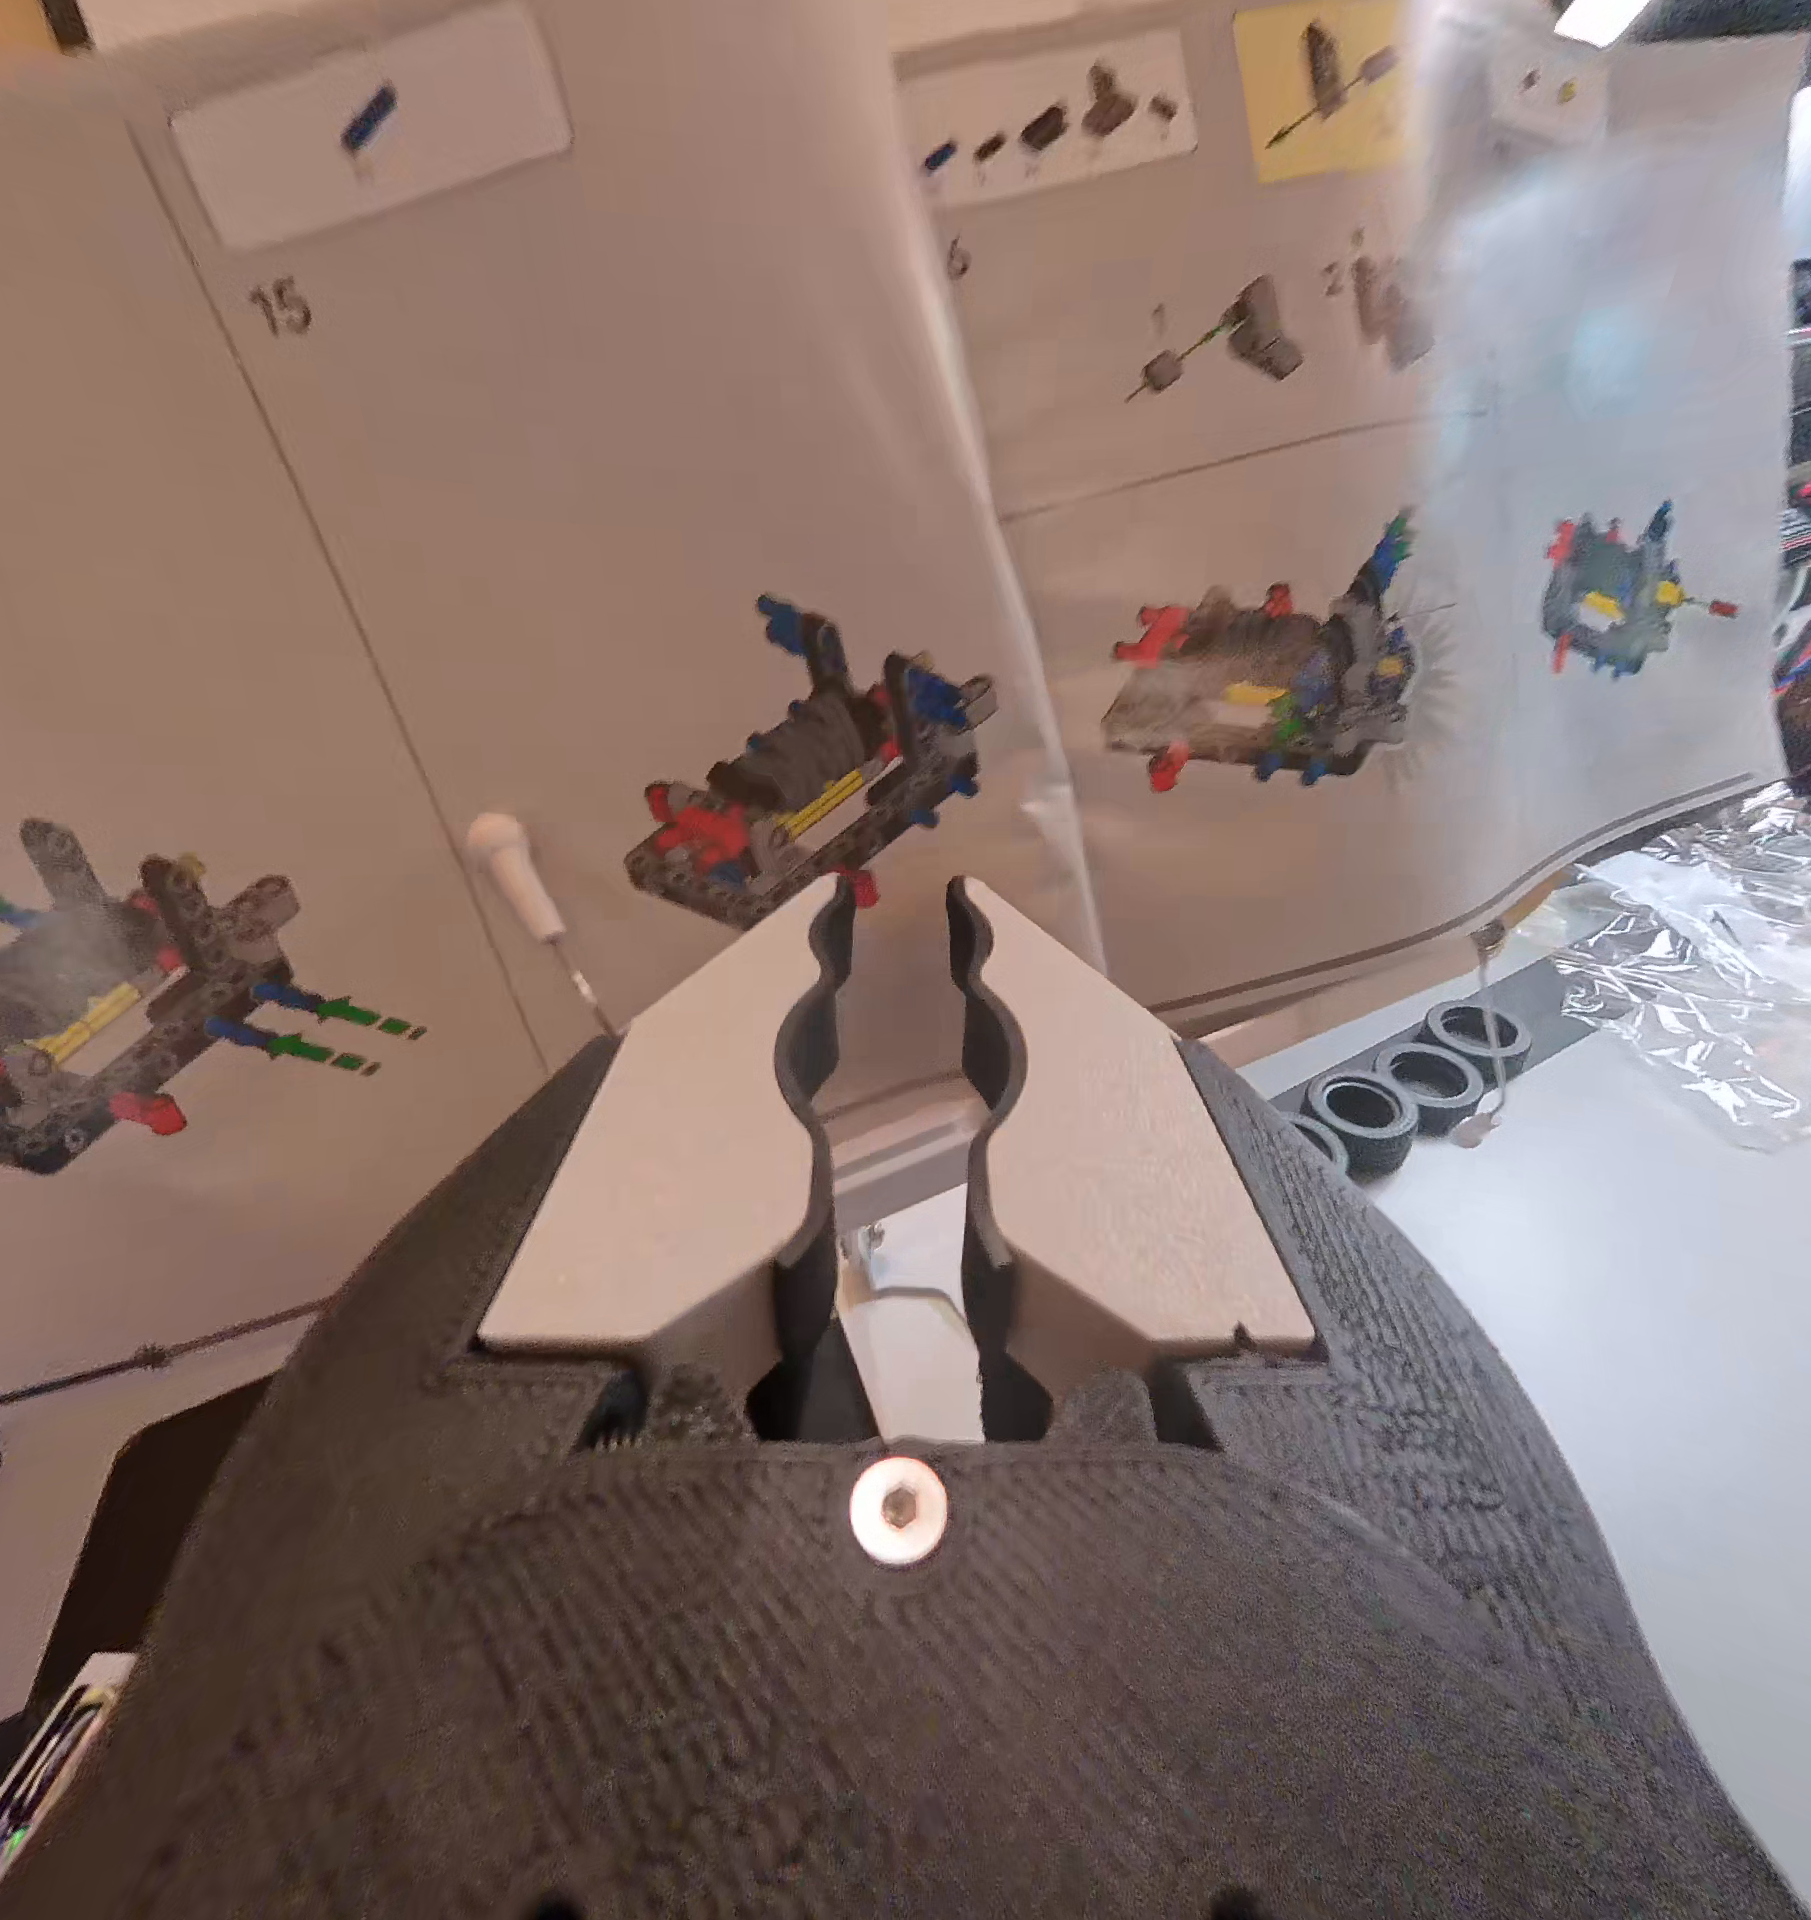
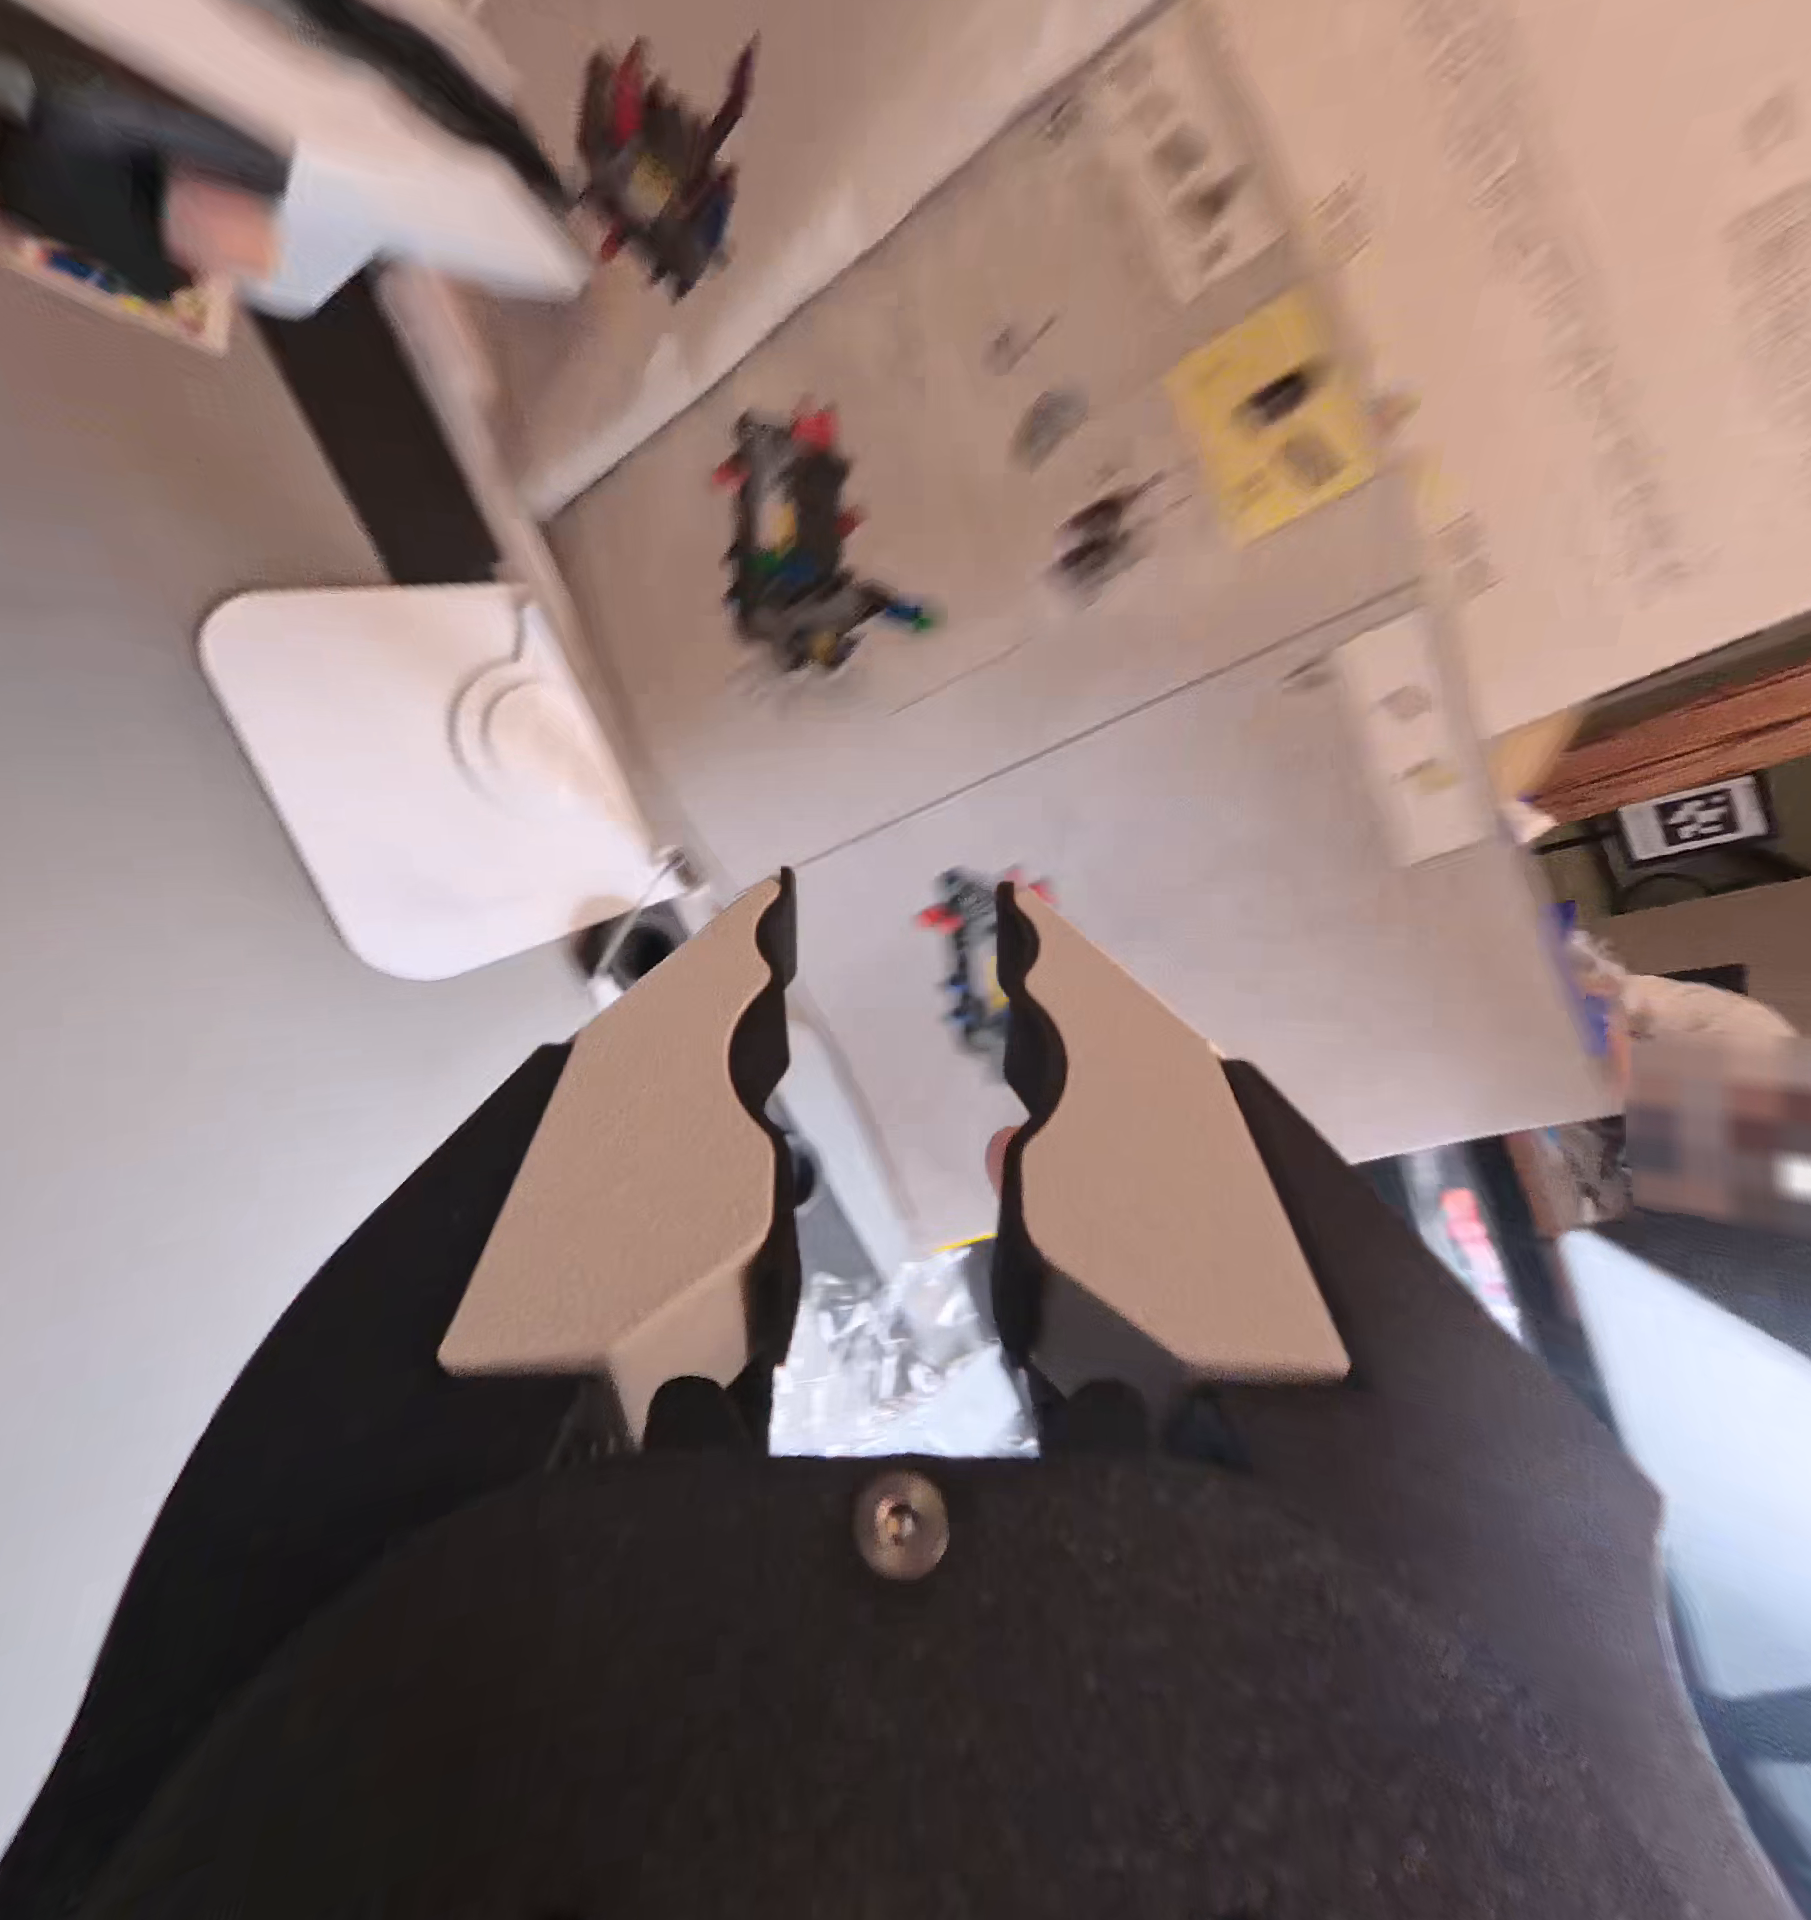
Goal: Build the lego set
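While propped upright, instruction booklet (image 1: 589, 499) faces left tongs (image 1: 899, 888) — seemingly empty.

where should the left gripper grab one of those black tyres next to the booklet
Take the end tyre of the row across its tread, coming from above: the tyres lie on their sides touching each other, so only the end one has free sidewall. The left gripper is open and empty.

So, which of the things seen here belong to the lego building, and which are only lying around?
For the job:
- instruction booklet, open and propped upright
- black tyres, in a row on the table
- left gripper and right gripper, jaws open and empty

Lying about:
- crumpled clear plastic bag
- white stand base
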{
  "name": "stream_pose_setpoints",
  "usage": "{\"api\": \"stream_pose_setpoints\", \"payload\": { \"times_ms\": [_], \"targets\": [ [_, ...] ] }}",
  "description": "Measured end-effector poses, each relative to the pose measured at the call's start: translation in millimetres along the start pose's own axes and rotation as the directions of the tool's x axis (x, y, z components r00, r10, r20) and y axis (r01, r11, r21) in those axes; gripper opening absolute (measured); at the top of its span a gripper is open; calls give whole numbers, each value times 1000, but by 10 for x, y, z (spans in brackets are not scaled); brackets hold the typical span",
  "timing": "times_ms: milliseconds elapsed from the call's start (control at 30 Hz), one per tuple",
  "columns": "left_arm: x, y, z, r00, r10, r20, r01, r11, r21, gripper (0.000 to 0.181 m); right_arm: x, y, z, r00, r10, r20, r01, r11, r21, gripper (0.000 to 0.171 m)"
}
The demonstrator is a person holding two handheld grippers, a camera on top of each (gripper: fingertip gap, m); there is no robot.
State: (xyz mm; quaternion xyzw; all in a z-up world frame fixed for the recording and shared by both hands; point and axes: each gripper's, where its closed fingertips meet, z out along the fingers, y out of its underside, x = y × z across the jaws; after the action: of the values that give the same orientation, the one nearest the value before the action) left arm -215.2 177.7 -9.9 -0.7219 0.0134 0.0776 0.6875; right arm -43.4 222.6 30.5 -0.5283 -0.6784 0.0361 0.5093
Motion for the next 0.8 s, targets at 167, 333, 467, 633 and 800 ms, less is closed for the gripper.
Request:
{"api": "stream_pose_setpoints", "payload": {
  "times_ms": [167, 333, 467, 633, 800],
  "targets": [
    [477, -238, 25, 992, 94, -78, -90, 994, 58, 12, -582, 582, 364, 990, 140, 31, -140, 990, 1, 33],
    [874, -142, 216, 966, 214, -148, -216, 976, 0, 0, -927, 777, 508, 935, 352, 37, -354, 932, 73, 36],
    [990, -54, 337, 954, 246, -175, -258, 965, -50, 0, -1065, 1016, 703, 941, 335, -44, -333, 942, 50, 39],
    [1063, -40, 370, 938, 278, -209, -299, 951, -78, 0, -965, 1064, 896, 949, 290, -128, -289, 957, 24, 47],
    [1163, -18, 353, 919, 315, -238, -339, 938, -66, 0, -907, 986, 940, 964, 217, -154, -214, 976, 38, 13]
  ]
}}
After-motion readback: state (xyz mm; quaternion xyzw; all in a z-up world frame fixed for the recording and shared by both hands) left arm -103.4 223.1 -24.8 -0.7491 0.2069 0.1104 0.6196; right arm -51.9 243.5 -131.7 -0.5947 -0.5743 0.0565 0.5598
